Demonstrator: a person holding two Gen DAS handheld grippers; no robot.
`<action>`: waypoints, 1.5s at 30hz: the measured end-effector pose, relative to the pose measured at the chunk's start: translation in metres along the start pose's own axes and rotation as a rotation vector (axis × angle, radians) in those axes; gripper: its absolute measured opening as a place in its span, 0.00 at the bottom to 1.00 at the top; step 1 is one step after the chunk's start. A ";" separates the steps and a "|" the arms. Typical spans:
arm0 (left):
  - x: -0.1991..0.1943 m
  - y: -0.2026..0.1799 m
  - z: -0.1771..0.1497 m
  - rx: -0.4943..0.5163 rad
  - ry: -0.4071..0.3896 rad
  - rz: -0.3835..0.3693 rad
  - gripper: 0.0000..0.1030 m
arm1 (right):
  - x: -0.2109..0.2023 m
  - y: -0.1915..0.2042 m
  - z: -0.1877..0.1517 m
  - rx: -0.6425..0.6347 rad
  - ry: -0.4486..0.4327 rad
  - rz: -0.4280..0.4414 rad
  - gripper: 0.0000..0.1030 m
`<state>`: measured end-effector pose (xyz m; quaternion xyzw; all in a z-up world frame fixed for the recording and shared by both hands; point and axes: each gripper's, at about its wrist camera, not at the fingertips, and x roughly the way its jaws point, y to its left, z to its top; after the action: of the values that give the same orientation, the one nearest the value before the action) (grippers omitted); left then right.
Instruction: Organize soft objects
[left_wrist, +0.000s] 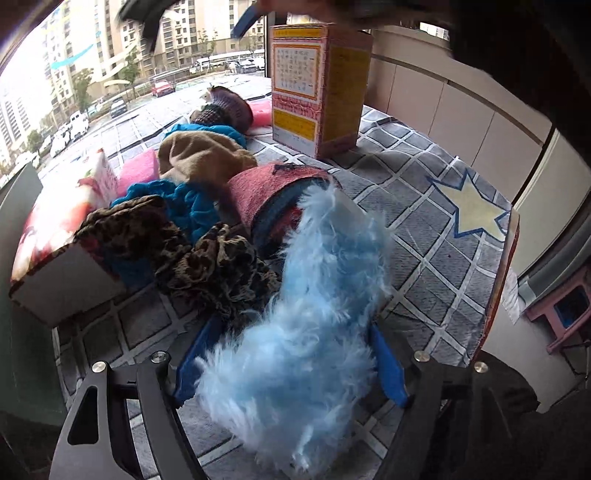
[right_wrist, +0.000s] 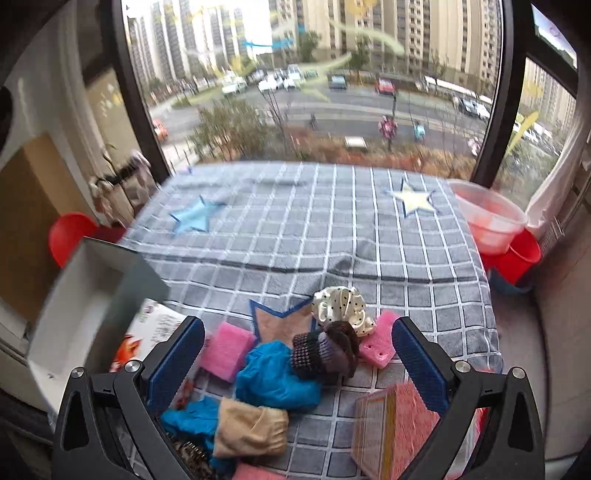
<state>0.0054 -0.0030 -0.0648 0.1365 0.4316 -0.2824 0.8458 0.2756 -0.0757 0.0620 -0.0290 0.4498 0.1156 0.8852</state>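
In the left wrist view my left gripper (left_wrist: 291, 354) is shut on a fluffy light-blue cloth (left_wrist: 310, 325) that fills the space between its blue pads. Beyond it lies a pile of soft things: a leopard-print scarf (left_wrist: 207, 266), a red-and-blue slipper (left_wrist: 273, 199), a tan cloth (left_wrist: 203, 155) and a teal cloth (left_wrist: 188, 203). In the right wrist view my right gripper (right_wrist: 295, 354) is open and empty above a teal cloth (right_wrist: 277, 380), a brown knitted item (right_wrist: 325, 350), a polka-dot scrunchie (right_wrist: 343, 306), pink sponges (right_wrist: 227, 349) and a tan cloth (right_wrist: 251, 428).
A tall pink-and-yellow carton (left_wrist: 317, 88) stands upright on the grey checked cover (left_wrist: 424, 221). An open white box (right_wrist: 85, 310) sits at the left edge. A clear tub (right_wrist: 487, 218) and red buckets (right_wrist: 517, 258) stand at the right. The window is behind.
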 end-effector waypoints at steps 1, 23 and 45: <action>0.001 -0.001 0.000 0.009 -0.003 -0.003 0.78 | 0.023 0.001 0.007 -0.002 0.064 -0.019 0.99; -0.031 0.004 -0.014 -0.074 -0.107 -0.078 0.47 | -0.094 0.022 -0.089 -0.157 -0.219 0.016 0.18; -0.026 -0.006 0.001 -0.062 -0.065 -0.041 0.83 | -0.083 -0.048 -0.257 0.092 -0.055 0.014 0.74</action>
<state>-0.0093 0.0014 -0.0430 0.0924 0.4153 -0.2905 0.8571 0.0366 -0.1774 -0.0270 0.0181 0.4305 0.1017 0.8967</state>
